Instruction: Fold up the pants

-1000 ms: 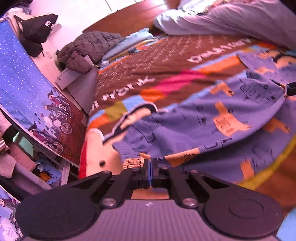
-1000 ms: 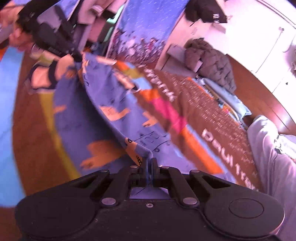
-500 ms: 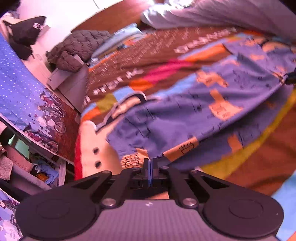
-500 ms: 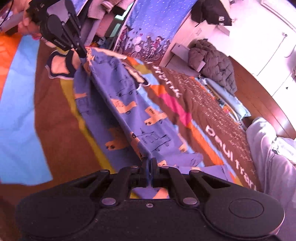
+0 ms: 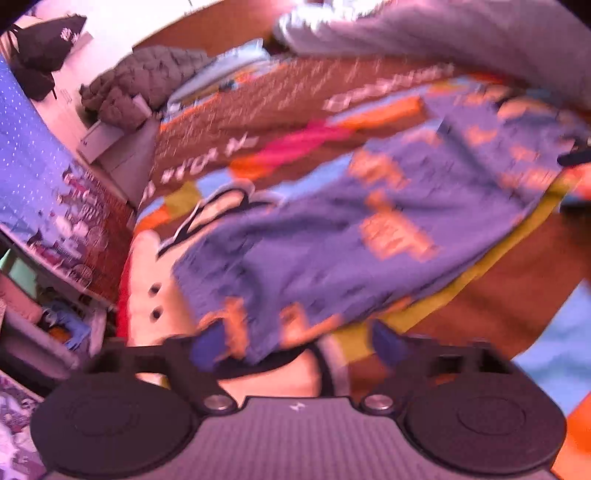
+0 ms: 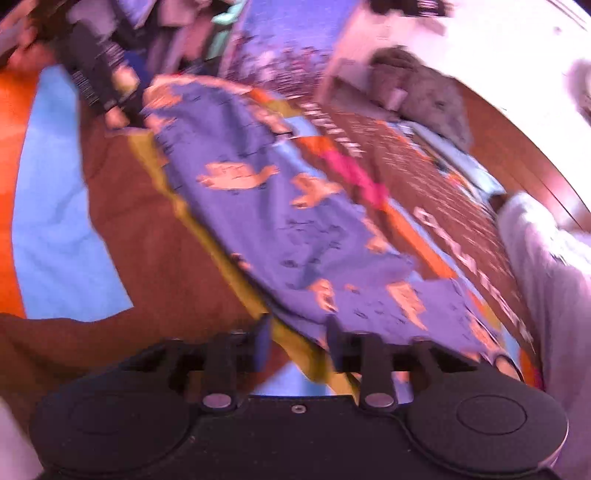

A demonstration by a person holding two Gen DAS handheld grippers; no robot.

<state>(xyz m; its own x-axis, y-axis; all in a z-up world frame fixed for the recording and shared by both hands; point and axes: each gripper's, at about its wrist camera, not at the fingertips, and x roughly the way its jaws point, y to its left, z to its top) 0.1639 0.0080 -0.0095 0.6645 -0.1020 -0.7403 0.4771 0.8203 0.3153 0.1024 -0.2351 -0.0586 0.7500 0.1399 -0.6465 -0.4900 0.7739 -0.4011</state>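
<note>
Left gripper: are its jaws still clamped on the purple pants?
Apart. In the left wrist view the left gripper has just opened its jaws wide; the pants edge lies loose between the blue pads, which no longer pinch it.

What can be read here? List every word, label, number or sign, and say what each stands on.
No text reads clearly in either view; both are motion-blurred.
Large white lettering on the bedspread, along its brown band: blurred, unreadable.
Rows of fine white print on the same band: too small and blurred.
White logo on the black bag: blurred, unreadable.
Pants: orange and dark print, any lettering too blurred to tell.
</note>
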